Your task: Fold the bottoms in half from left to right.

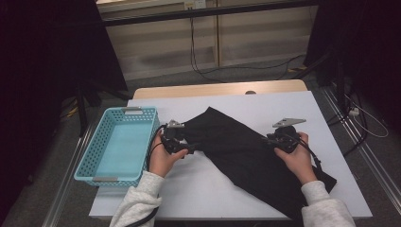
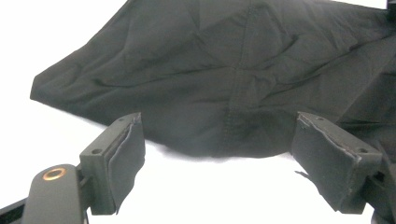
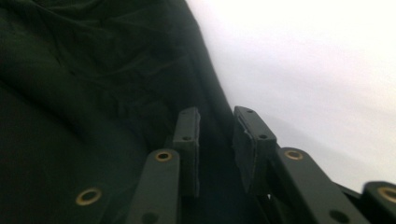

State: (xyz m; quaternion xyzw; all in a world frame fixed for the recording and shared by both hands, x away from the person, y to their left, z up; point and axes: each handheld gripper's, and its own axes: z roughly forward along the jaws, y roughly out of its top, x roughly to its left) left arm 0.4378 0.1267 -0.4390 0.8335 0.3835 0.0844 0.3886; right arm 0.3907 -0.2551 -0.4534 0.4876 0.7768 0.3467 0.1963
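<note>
A black cloth [image 1: 236,151] lies spread slantwise across the white table [image 1: 265,106], from the middle toward the front right corner. My left gripper [image 1: 191,147] sits at the cloth's left edge, held level and pointing right. In the left gripper view its jaws stand wide open [image 2: 217,154], with the cloth's hem [image 2: 224,84] just ahead of the pads and not touching them. My right gripper [image 1: 267,139] rests over the cloth's right edge. In the right gripper view its jaws [image 3: 216,135] stand a narrow gap apart above the dark fabric [image 3: 84,93], pressing on nothing.
A turquoise mesh basket [image 1: 94,144] stands empty at the table's left edge, close to my left hand. Bare table shows behind the cloth and at the front left. Cables trail on the floor beyond the table.
</note>
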